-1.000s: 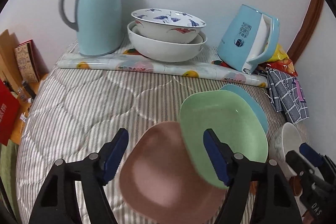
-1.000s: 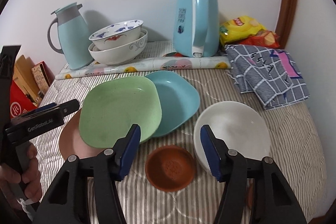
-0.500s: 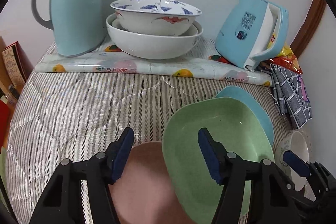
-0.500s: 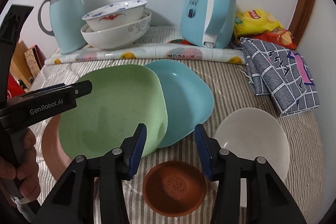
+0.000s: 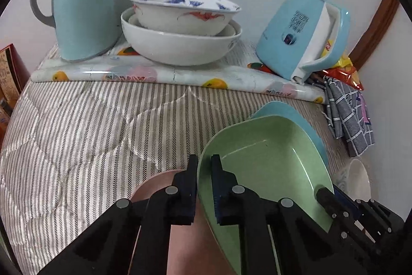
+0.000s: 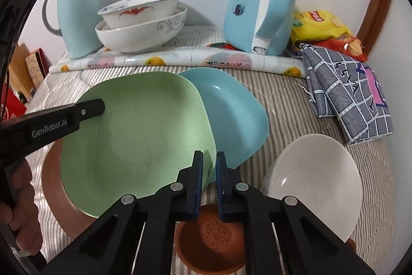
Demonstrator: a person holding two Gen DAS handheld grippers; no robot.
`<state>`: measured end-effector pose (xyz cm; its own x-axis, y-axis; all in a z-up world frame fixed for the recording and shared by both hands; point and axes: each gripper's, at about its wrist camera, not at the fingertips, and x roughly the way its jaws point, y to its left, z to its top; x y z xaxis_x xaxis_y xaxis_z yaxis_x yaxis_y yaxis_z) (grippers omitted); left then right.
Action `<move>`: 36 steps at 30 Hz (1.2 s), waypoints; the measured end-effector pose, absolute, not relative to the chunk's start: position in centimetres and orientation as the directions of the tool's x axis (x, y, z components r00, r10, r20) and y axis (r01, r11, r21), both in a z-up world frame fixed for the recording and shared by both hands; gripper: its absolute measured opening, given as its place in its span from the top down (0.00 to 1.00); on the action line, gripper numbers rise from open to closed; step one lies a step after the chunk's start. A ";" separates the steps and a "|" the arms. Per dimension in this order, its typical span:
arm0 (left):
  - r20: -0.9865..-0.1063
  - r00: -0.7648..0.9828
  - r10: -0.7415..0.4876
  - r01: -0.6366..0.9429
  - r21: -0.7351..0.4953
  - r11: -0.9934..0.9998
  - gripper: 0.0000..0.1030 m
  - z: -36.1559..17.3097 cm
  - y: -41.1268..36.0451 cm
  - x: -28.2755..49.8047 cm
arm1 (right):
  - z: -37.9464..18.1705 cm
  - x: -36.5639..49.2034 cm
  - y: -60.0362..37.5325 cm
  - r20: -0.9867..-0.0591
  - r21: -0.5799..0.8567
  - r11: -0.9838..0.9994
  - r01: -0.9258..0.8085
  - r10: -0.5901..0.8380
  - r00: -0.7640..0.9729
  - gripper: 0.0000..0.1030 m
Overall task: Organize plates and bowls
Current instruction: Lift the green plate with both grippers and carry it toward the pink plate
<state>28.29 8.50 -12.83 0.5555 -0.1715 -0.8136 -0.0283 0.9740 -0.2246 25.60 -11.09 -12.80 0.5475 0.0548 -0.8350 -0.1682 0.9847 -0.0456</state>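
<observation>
Both claws clamp the green plate (image 6: 139,135): left claw (image 5: 204,187) grips its rim at lower centre of the left view, right claw (image 6: 209,182) pinches its near edge at lower centre of the right view. Green plate overlaps the pink plate (image 5: 152,187) at left and blue plate (image 6: 231,110) at right, mid-frame. White bowl (image 6: 314,179) lower right, brown saucer (image 6: 211,244) bottom centre, stacked bowls (image 5: 180,27) top centre on striped quilt (image 5: 77,125)

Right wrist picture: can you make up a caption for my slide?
Two hand-held grippers, right and left, pinch opposite rims of the green plate above the pink plate.
</observation>
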 end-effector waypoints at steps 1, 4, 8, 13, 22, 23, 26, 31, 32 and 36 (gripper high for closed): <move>-0.810 0.561 -0.170 -0.026 -0.222 0.975 0.90 -12.4 8.4 28.0 | -12.5 25.4 -11.2 -0.831 -0.040 0.985 -0.166 0.060 0.553 0.92; -0.799 0.578 -0.167 -0.022 -0.219 0.975 0.90 -11.2 8.2 27.3 | -11.3 24.6 -11.5 -0.817 -0.030 0.987 -0.157 0.066 0.572 0.92; -0.783 0.599 -0.170 -0.020 -0.227 0.974 0.90 -9.4 8.0 25.8 | -9.4 23.1 -12.1 -0.804 -0.002 0.990 -0.139 0.081 0.589 0.92; -0.762 0.622 -0.178 -0.003 -0.230 0.973 0.90 -7.5 7.2 23.3 | -7.5 21.0 -13.0 -0.781 0.013 0.992 -0.125 0.088 0.618 0.93; -0.749 0.635 -0.192 0.025 -0.228 0.973 0.90 -5.2 4.9 19.0 | -5.2 16.3 -15.5 -0.755 0.049 0.995 -0.085 0.093 0.649 0.93; -0.747 0.637 -0.192 0.026 -0.228 0.973 0.90 -5.0 4.7 18.6 | -5.0 15.8 -15.8 -0.754 0.056 0.995 -0.083 0.096 0.650 0.93; -0.743 0.640 -0.195 0.032 -0.228 0.973 0.90 -4.4 4.1 17.4 | -4.4 14.3 -16.5 -0.745 0.062 0.995 -0.074 0.095 0.660 0.93; -0.736 0.649 -0.192 0.040 -0.219 0.975 0.90 -3.3 3.5 15.5 | -3.4 12.3 -17.3 -0.731 0.076 0.995 -0.062 0.098 0.676 0.94; -0.733 0.654 -0.189 0.042 -0.214 0.976 0.90 -3.1 3.4 15.1 | -3.3 11.9 -17.4 -0.727 0.079 0.995 -0.060 0.099 0.680 0.94; -0.728 0.662 -0.179 0.036 -0.208 0.978 0.90 -2.5 3.2 13.8 | -2.8 10.6 -17.5 -0.715 0.086 0.994 -0.062 0.105 0.691 0.94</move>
